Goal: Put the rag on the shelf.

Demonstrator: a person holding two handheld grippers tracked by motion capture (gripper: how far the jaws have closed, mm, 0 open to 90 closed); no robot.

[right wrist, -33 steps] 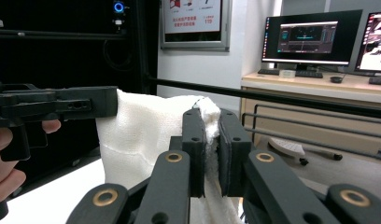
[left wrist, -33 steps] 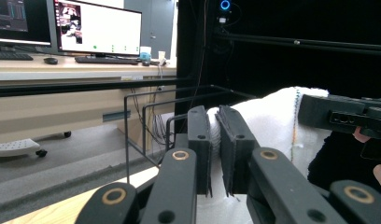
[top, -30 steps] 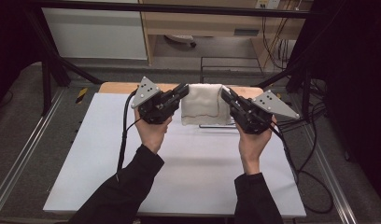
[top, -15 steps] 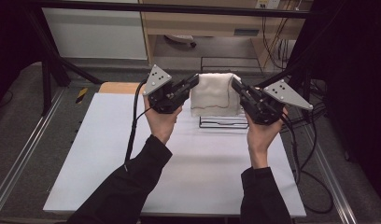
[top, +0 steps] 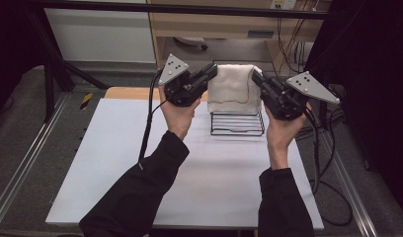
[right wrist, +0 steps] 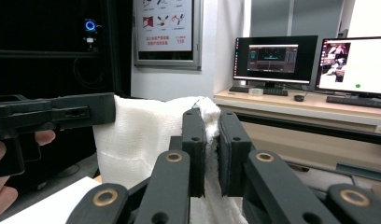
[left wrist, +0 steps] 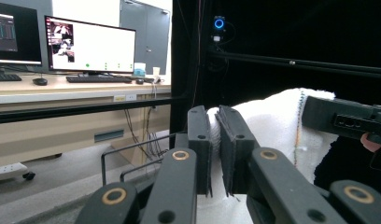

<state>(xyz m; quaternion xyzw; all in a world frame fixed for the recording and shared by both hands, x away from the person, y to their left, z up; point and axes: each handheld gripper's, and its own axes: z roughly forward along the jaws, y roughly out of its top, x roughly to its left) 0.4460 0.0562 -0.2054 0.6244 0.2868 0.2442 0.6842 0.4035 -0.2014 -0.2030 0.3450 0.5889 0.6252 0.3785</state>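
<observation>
A white towel (top: 230,88) hangs in the air over a black wire rack (top: 237,123) at the back of the white table. My left gripper (top: 213,72) is shut on the towel's upper left corner, and my right gripper (top: 256,78) is shut on its upper right corner. In the left gripper view, white cloth (left wrist: 268,126) is pinched between the two black jaws of the left gripper (left wrist: 215,125), and the other gripper (left wrist: 345,119) crosses at right. The right gripper view shows the towel (right wrist: 142,135) pressed between the jaws of the right gripper (right wrist: 210,122), draping down to the left.
The white table (top: 115,163) has an orange strip (top: 130,92) at its far edge. Beyond it stand a wooden desk and cables (top: 288,44). Metal rails (top: 21,168) flank the table, with black cables (top: 333,163) trailing at right. Monitors (right wrist: 272,58) stand on a desk in the gripper views.
Both grippers have risen with the towel and spread slightly, lifting it off the wire rack, whose bare frame now shows beneath the hanging cloth.
</observation>
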